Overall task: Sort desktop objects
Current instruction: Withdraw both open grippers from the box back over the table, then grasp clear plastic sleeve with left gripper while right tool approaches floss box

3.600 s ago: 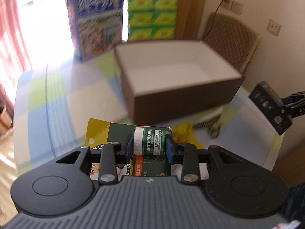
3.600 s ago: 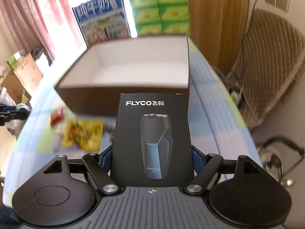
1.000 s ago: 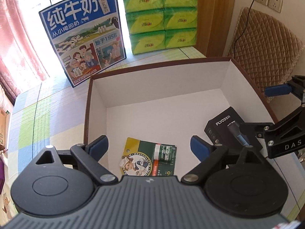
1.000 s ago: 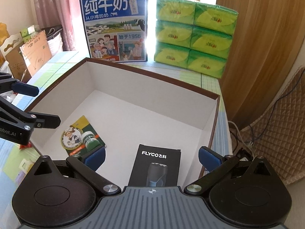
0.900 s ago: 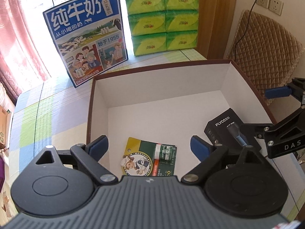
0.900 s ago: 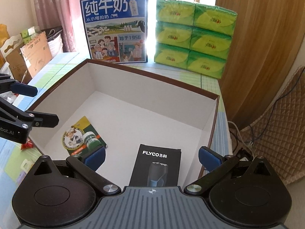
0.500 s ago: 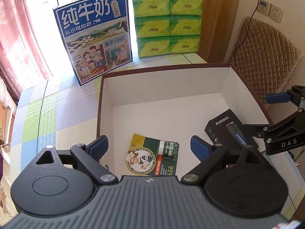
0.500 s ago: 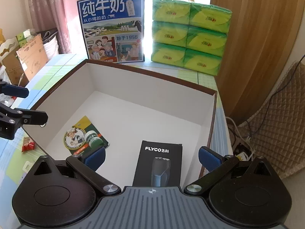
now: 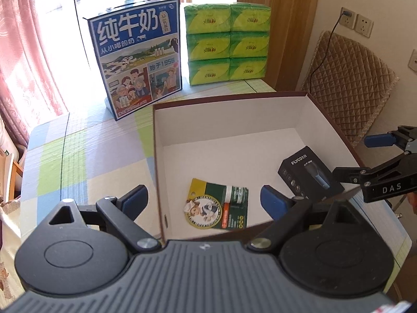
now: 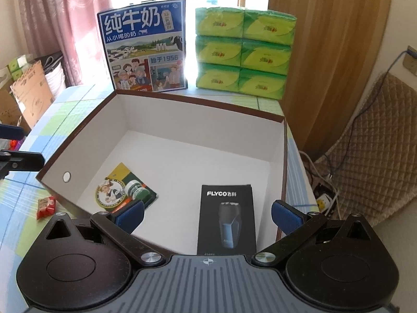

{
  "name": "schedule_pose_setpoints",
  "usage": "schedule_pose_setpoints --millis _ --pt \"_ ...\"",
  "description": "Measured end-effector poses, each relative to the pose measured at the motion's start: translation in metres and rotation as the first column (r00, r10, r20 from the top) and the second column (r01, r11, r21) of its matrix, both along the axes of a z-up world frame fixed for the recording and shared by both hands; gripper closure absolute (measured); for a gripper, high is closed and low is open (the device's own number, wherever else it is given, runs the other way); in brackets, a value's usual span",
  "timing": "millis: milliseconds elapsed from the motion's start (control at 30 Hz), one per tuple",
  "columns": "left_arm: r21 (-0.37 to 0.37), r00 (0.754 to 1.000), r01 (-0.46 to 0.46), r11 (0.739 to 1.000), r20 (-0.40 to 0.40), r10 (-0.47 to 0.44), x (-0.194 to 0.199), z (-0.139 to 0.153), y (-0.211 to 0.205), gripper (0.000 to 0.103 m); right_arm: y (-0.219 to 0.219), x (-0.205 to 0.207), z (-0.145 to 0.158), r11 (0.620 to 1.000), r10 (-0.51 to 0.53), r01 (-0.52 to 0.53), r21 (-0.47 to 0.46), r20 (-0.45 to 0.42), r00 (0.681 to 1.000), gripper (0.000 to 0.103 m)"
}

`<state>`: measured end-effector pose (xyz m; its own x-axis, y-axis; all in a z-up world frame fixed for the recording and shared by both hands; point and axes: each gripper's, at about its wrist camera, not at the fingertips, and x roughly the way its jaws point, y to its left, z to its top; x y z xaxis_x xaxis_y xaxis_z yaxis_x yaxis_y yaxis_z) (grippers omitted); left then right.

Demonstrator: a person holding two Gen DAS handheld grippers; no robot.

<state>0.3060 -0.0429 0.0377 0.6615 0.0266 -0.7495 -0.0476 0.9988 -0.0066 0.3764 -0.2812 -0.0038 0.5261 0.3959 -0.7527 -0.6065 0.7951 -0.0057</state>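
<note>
A: Left wrist view first. What's the left gripper (image 9: 204, 202) doing?

B: Its jaws stand wide apart with nothing between them. One blue pad (image 9: 135, 202) hangs over the table outside the box's left wall, the other over the box floor.

A: And the box (image 9: 157, 161)?

B: Brown outside, white inside, open on top, sitting on a checked tablecloth (image 9: 86, 151). On its floor lies a green salve card (image 9: 217, 204), flat, near the front left. A black shaver box (image 9: 308, 174) lies flat to the right, well apart from the card.

A: Anything else there?

B: The right gripper (image 9: 380, 161) reaches in from the right edge, above the box's right rim, fingers spread. Behind the box stand a milk carton (image 9: 138, 57) and a stack of green tissue packs (image 9: 226, 43), side by side.

A: Now the right wrist view.

B: The right gripper (image 10: 207, 216) has its jaws apart too, gripping nothing. It hovers over the box's (image 10: 78, 135) near edge. The shaver box (image 10: 226, 219) lies between the pads, below them on the box floor. The salve card (image 10: 121, 189) lies to the left, near the left wall.

A: Outside the box?

B: A small red packet (image 10: 46, 206) lies on the cloth just left of it. The left gripper (image 10: 15, 156) pokes in at the far left edge. The milk carton (image 10: 146, 44) and tissue packs (image 10: 243, 49) stand behind.
</note>
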Motion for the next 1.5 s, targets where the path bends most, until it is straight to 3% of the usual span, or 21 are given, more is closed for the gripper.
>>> schedule_pose_setpoints --millis 667,1100,1500 --pt "0.012 1.000 0.007 1.000 0.016 -0.007 -0.122 0.005 0.049 0.012 -0.005 -0.128 0.007 0.993 -0.094 0.095 0.074 -0.021 0.995 0.002" --pt "-0.047 0.987 0.039 0.998 -0.155 -0.046 -0.180 -0.056 0.037 0.012 -0.012 -0.189 -0.040 0.989 -0.137 0.145 0.036 -0.173 0.975 0.002" --pt "-0.117 0.951 0.080 0.990 -0.288 -0.111 -0.185 -0.097 -0.001 0.012 -0.029 -0.185 -0.076 0.989 -0.148 0.142 -0.042 -0.273 0.951 0.002"
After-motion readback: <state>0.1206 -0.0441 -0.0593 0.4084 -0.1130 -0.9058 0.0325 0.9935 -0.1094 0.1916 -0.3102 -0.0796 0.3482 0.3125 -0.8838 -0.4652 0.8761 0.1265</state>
